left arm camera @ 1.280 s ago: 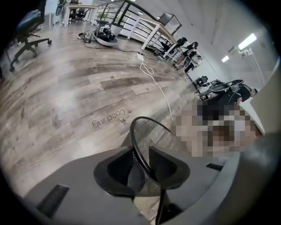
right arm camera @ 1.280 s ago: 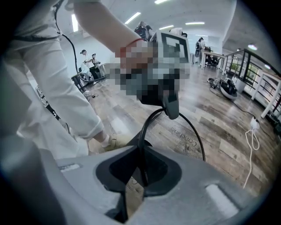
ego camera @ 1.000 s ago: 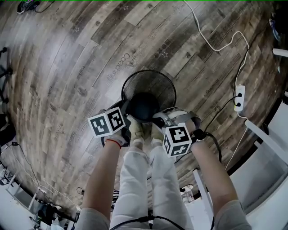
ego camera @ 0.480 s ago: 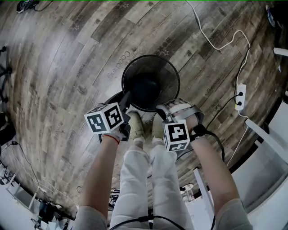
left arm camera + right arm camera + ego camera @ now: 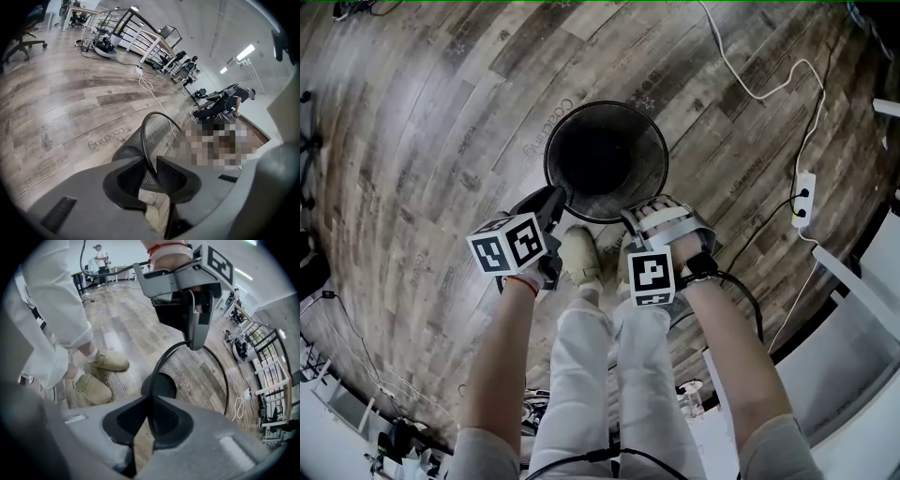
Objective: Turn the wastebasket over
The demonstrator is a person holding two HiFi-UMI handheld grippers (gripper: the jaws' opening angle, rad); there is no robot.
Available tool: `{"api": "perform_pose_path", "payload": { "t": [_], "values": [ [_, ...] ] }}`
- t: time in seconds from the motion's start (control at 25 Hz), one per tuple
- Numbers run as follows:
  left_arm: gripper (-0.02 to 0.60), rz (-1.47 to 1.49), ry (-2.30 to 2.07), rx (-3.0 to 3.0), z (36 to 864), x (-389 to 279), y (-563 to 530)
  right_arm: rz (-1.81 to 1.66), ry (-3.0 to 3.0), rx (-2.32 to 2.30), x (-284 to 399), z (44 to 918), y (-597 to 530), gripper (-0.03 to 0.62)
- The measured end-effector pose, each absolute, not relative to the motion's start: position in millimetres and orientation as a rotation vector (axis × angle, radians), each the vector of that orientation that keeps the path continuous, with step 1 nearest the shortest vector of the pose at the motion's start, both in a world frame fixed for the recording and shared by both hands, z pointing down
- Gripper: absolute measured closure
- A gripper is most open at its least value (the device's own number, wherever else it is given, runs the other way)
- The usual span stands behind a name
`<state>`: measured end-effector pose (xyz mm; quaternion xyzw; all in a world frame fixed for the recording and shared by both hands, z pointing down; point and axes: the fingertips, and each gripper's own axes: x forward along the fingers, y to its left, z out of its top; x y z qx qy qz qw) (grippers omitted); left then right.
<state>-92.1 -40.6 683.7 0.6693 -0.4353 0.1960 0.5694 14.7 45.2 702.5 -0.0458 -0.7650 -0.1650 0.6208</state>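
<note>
Floor [image 5: 441, 141]: mesh wastebasket [image 5: 605, 159] upright, just ahead of slippers [image 5: 579, 258].
Handling: probably light, springy mesh; stiff wire rim [image 5: 592, 215] is the hold.
Right gripper [image 5: 630, 217]: pinching rim.
Left gripper [image 5: 555, 202]: jaws just closing, rim between, not gripped.

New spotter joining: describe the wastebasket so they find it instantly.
On the wood-plank floor, look just ahead of the person's beige shoes. The wastebasket is a round black wire-mesh bin seen down its open mouth, unlike the thin white cable lying nearby.
</note>
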Motion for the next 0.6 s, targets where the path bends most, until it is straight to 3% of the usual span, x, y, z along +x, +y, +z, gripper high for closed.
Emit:
{"api": "perform_pose_path", "payload": {
  "t": [0.48, 0.6],
  "values": [
    [0.518, 0.515, -1.048, 1.474, 703.2, -106.4, -3.7, -0.296, -1.785, -0.138, 8.0, 721.0, 76.2, 0.545],
    [0.518, 0.526, -1.046, 1.45, 708.7, -109.2, 4.9, -0.218, -1.807, -0.117, 7.5, 721.9, 80.1, 0.516]
  ]
}}
